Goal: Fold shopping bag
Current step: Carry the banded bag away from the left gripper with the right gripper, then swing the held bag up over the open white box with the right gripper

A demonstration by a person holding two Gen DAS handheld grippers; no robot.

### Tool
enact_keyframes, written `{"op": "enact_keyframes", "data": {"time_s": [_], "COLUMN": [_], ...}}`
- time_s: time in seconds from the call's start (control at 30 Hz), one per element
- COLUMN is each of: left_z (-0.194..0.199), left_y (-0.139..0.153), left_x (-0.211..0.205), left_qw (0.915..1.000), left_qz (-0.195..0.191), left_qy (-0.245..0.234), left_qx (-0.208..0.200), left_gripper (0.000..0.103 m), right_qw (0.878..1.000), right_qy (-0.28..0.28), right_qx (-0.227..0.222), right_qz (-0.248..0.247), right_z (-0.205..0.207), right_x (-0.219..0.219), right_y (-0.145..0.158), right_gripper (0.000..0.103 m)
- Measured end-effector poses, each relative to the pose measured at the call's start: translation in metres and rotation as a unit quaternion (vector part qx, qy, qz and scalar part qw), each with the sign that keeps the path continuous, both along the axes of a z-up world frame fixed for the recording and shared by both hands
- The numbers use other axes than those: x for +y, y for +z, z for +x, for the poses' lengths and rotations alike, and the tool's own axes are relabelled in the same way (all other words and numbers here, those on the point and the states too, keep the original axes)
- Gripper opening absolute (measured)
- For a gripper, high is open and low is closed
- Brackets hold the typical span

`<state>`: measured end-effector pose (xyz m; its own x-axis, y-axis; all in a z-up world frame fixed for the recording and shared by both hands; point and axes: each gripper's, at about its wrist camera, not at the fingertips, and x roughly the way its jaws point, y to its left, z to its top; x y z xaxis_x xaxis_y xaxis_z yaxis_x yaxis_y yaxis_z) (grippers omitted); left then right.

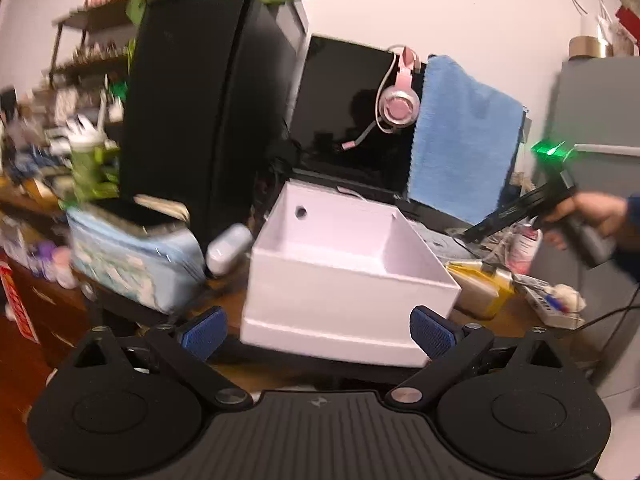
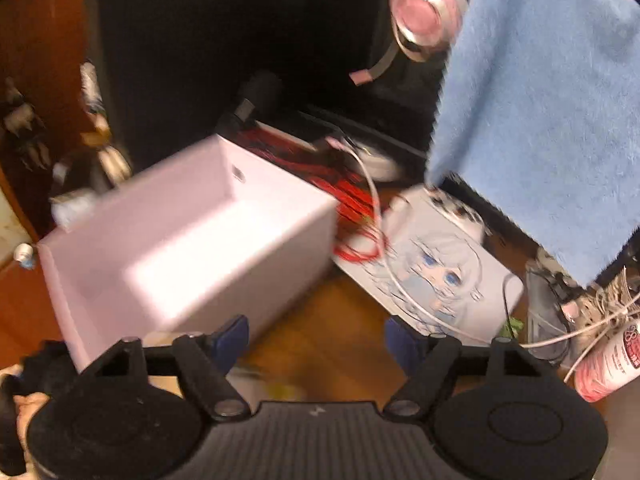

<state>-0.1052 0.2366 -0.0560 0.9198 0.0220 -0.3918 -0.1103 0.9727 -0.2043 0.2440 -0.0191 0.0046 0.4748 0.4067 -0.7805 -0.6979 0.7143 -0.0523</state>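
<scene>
A white paper shopping bag (image 1: pixel 348 280) stands upright and open-topped on the wooden desk (image 1: pixel 516 316), with a round handle hole (image 1: pixel 301 212) in its far wall. My left gripper (image 1: pixel 318 336) is open just in front of the bag's near wall, blue pads (image 1: pixel 202 334) spread wide and touching nothing. In the right wrist view the same bag (image 2: pixel 192 248) sits to the left, blurred. My right gripper (image 2: pixel 316 338) is open over bare desk beside the bag's near right corner, holding nothing. A person's hand (image 1: pixel 592 210) holds that gripper at the right of the left wrist view.
Behind the bag stand a dark monitor (image 1: pixel 344 112) with pink headphones (image 1: pixel 398 104) and a blue towel (image 1: pixel 464 140) draped over it. A tissue pack (image 1: pixel 132 256) lies left of the bag; a printed box (image 2: pixel 432 268), white cables (image 2: pixel 560 332) and a can (image 2: pixel 612 360) crowd the right.
</scene>
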Motion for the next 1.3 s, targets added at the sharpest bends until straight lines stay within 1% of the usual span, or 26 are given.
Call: {"op": "enact_keyframes", "data": {"time_s": [0.07,0.13,0.17,0.2,0.23,0.27,0.3,0.33,0.37,0.4,0.47,0.53,0.63,0.7,0.77,0.8,0.87,0.97,1.0,1.03,1.07,1.17,1.3], "left_z": [0.005,0.012,0.015,0.018,0.021,0.023,0.027,0.031,0.033,0.035,0.040,0.038,0.037,0.038,0.039,0.040,0.041,0.041,0.041,0.040,0.039,0.037,0.035], "left_y": [-0.006,-0.011,-0.013,-0.015,-0.017,-0.019,-0.021,-0.022,-0.022,-0.023,-0.023,-0.021,-0.019,-0.019,-0.020,-0.020,-0.021,-0.019,-0.019,-0.019,-0.019,-0.020,-0.024], "left_x": [0.003,0.007,0.007,0.008,0.008,0.009,0.007,0.006,0.004,0.003,0.000,-0.005,-0.014,-0.017,-0.021,-0.024,-0.029,-0.035,-0.037,-0.038,-0.040,-0.043,-0.044], "left_qw": [0.9999,0.9994,0.9991,0.9986,0.9981,0.9974,0.9974,0.9973,0.9970,0.9966,0.9957,0.9960,0.9966,0.9960,0.9954,0.9954,0.9951,0.9943,0.9942,0.9940,0.9937,0.9931,0.9921], "left_qz": [-0.011,-0.029,-0.037,-0.045,-0.054,-0.061,-0.058,-0.055,-0.058,-0.060,-0.065,-0.059,-0.044,-0.044,-0.041,-0.036,-0.025,-0.015,-0.013,-0.010,-0.007,0.000,0.003], "left_qy": [0.000,-0.001,-0.007,-0.013,-0.019,-0.025,-0.028,-0.032,-0.036,-0.040,-0.048,-0.053,-0.059,-0.067,-0.074,-0.077,-0.085,-0.095,-0.098,-0.100,-0.103,-0.110,-0.117], "left_qx": [0.010,0.017,0.020,0.023,0.025,0.028,0.032,0.036,0.038,0.041,0.046,0.041,0.038,0.041,0.044,0.044,0.045,0.045,0.044,0.044,0.043,0.043,0.045], "left_gripper": [0.099,0.099,0.099,0.099,0.099,0.099,0.098,0.097,0.094,0.094,0.094,0.094,0.094,0.094,0.094,0.094,0.094,0.094,0.094,0.094,0.095,0.095,0.095], "right_qw": [1.000,0.999,0.998,0.997,0.996,0.993,0.990,0.987,0.984,0.980,0.972,0.968,0.971,0.971,0.967,0.964,0.957,0.949,0.946,0.941,0.935,0.913,0.892], "right_qy": [-0.022,-0.022,-0.016,-0.001,0.019,0.035,0.040,0.029,0.016,0.004,-0.009,-0.004,0.022,0.039,0.052,0.052,0.036,0.010,-0.004,-0.020,-0.037,-0.093,-0.159], "right_qx": [0.017,0.028,0.029,0.019,0.008,0.007,0.018,0.041,0.056,0.067,0.072,0.071,0.056,0.063,0.096,0.116,0.166,0.225,0.242,0.262,0.281,0.330,0.363], "right_qz": [0.009,0.040,0.055,0.073,0.092,0.111,0.131,0.150,0.166,0.187,0.222,0.240,0.232,0.226,0.228,0.231,0.235,0.219,0.214,0.213,0.214,0.222,0.215], "right_z": [0.014,0.017,0.014,0.004,-0.009,-0.020,-0.030,-0.037,-0.041,-0.046,-0.056,-0.066,-0.083,-0.093,-0.101,-0.104,-0.106,-0.111,-0.112,-0.113,-0.113,-0.113,-0.123], "right_x": [-0.006,-0.017,-0.022,-0.030,-0.040,-0.050,-0.062,-0.074,-0.084,-0.096,-0.116,-0.130,-0.135,-0.134,-0.134,-0.134,-0.135,-0.130,-0.128,-0.126,-0.125,-0.122,-0.116], "right_y": [-0.016,-0.023,-0.024,-0.022,-0.022,-0.023,-0.026,-0.032,-0.038,-0.043,-0.047,-0.048,-0.051,-0.056,-0.065,-0.070,-0.082,-0.097,-0.102,-0.108,-0.114,-0.130,-0.151], "right_gripper": [0.066,0.067,0.071,0.077,0.078,0.078,0.079,0.079,0.079,0.079,0.079,0.079,0.082,0.085,0.085,0.087,0.093,0.095,0.097,0.098,0.103,0.103,0.103]}}
